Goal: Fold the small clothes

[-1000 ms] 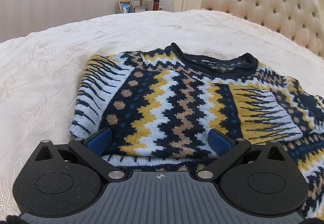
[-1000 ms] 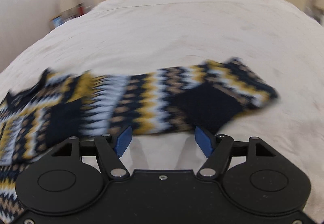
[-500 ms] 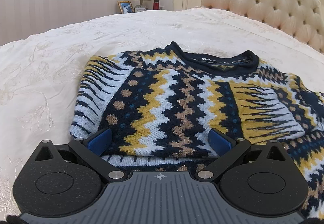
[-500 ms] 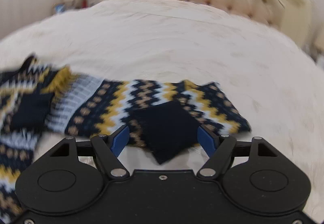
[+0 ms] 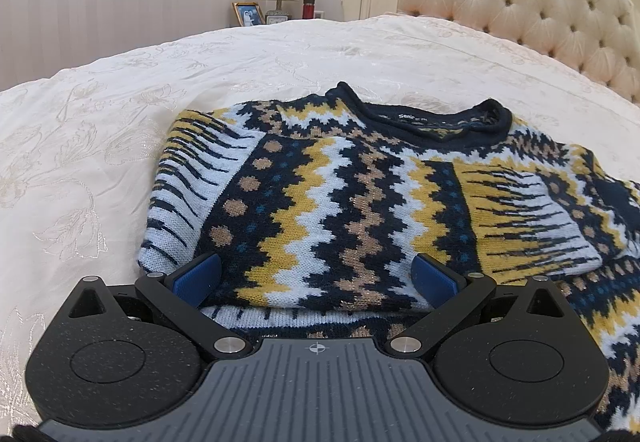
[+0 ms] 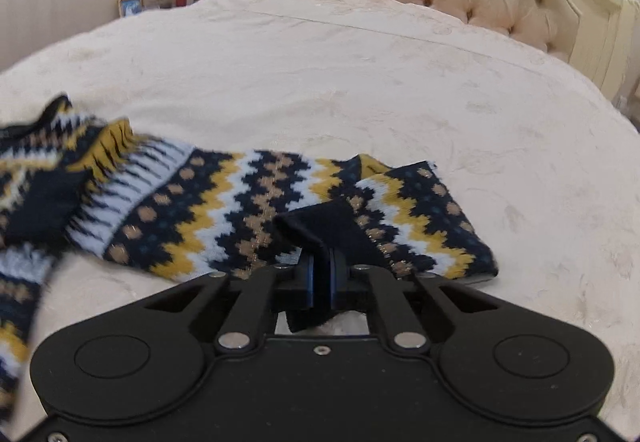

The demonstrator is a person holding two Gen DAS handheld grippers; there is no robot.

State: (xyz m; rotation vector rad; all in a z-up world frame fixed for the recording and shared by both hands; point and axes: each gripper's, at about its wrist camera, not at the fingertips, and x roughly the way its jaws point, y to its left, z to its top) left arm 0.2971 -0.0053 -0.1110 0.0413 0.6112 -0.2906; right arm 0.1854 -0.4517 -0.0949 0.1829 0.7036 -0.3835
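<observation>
Sweater [image 5: 344, 210] lies flat on the bed [image 5: 120, 130], its right sleeve [image 6: 280, 210] stretched out to the right. Right gripper [image 6: 320, 278] jaws clamped on the dark cuff [image 6: 324, 222]; left gripper [image 5: 316, 278] jaws apart over the near hem. Thick knit, judged soft, floppy, stretchy: grip cuffs and hems.

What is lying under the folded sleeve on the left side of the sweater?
Under the folded sleeve is the sweater; a pale striped hem peeks out below it. The bedspread beneath is covered there. The left gripper hangs open above.
</observation>
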